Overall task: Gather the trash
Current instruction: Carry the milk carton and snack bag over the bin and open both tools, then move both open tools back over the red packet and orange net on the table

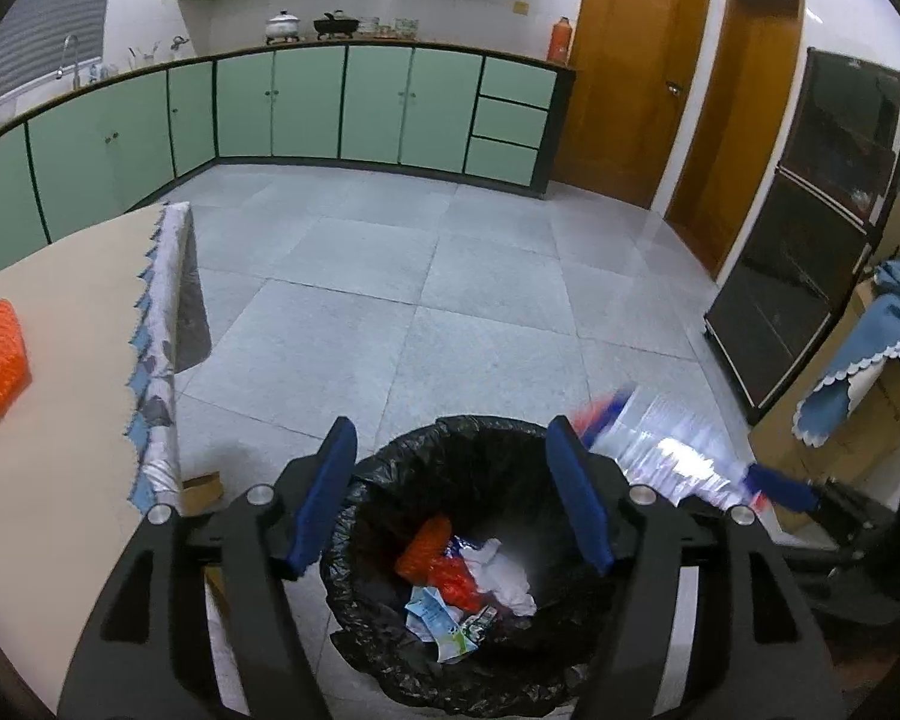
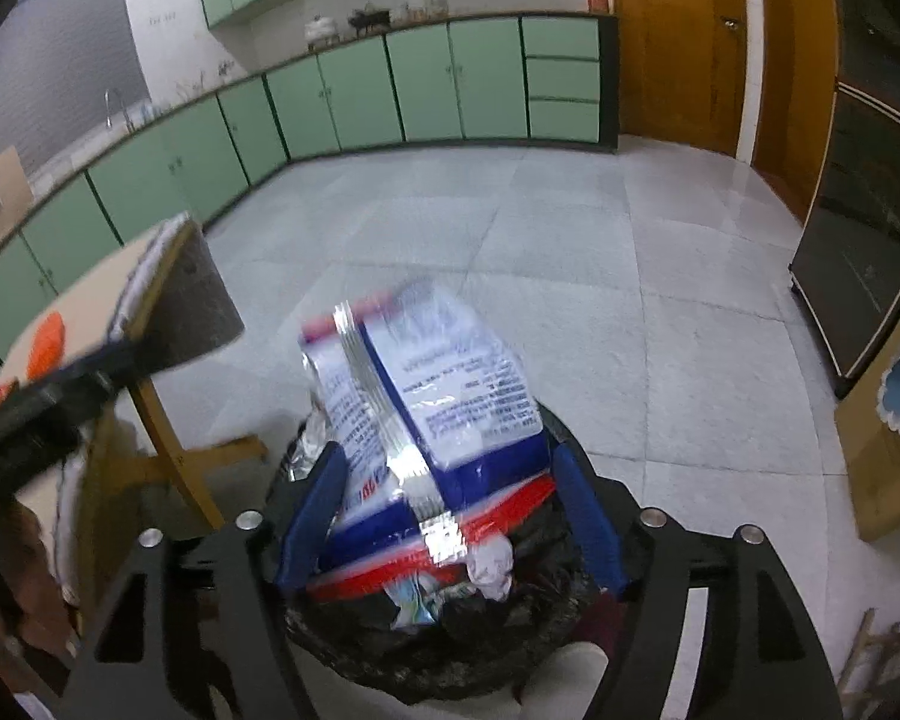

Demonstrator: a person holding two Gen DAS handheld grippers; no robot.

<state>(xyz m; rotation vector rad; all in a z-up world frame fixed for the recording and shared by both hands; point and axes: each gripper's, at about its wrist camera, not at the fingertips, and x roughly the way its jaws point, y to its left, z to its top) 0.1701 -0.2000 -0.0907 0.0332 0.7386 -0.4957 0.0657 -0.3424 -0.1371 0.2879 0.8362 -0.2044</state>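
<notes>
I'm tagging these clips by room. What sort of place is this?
A home kitchen, most likely: green base cabinets run under a long counter carrying pots, with a sink tap at its left end. A bin lined with a black bag stands on the tiled floor.

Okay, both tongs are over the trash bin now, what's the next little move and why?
Probably lift the right tongs clear. Their jaws stand wide and the blue-and-white wrapper looks loose between them, above the black-lined bin. The left tongs are open and empty, and an orange piece waits on the table.
</notes>
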